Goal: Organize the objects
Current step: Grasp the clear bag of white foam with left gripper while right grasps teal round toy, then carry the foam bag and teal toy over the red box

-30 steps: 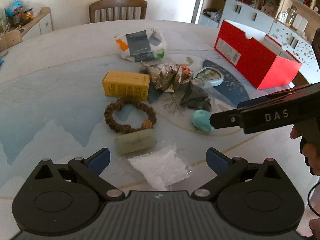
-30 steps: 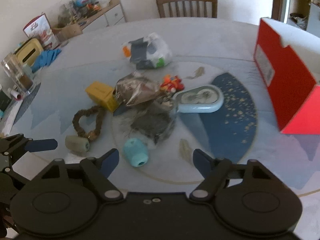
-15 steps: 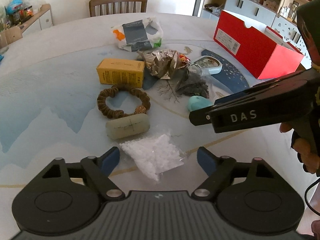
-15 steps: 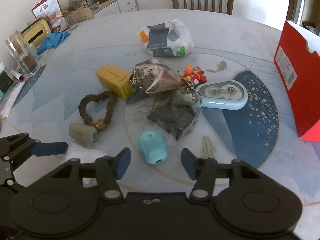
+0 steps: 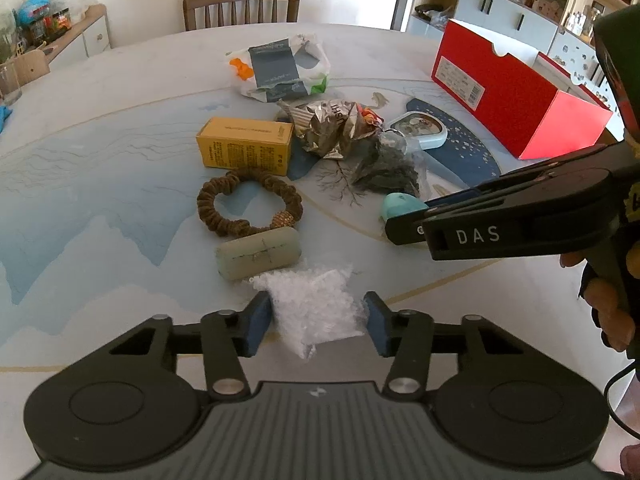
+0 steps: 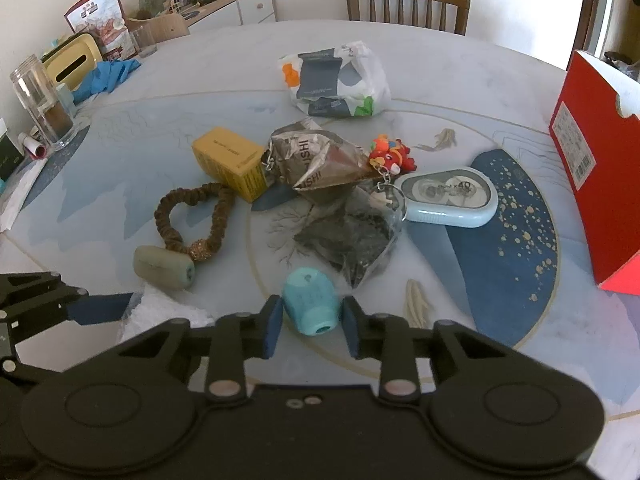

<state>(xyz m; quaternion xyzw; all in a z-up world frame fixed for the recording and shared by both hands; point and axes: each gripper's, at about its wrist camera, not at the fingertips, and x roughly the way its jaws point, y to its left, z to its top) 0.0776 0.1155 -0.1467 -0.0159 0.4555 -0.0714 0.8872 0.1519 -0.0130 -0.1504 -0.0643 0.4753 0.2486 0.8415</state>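
Observation:
My left gripper [image 5: 316, 326] straddles a clear bag of white crystals [image 5: 316, 308] on the table; its pads stand at the bag's two sides, barely touching. My right gripper [image 6: 311, 326] has its pads on both sides of a small teal cylinder [image 6: 312, 304] that lies on the table. The right gripper also shows side-on in the left wrist view [image 5: 404, 226]. A red open box [image 5: 516, 100] stands at the far right.
Lying on the table: yellow carton [image 5: 244, 146], brown scrunchie [image 5: 248, 208], grey-green case [image 5: 258, 254], foil packet [image 6: 316, 164], dark bag [image 6: 352, 240], pale blue case [image 6: 448, 196], red toy keychain [image 6: 390, 156], white plastic bag [image 6: 336, 80]. A wooden chair [image 5: 240, 4] stands behind.
Both grippers moved forward and narrowed: the left closed in around the crystal bag, the right around the teal cylinder.

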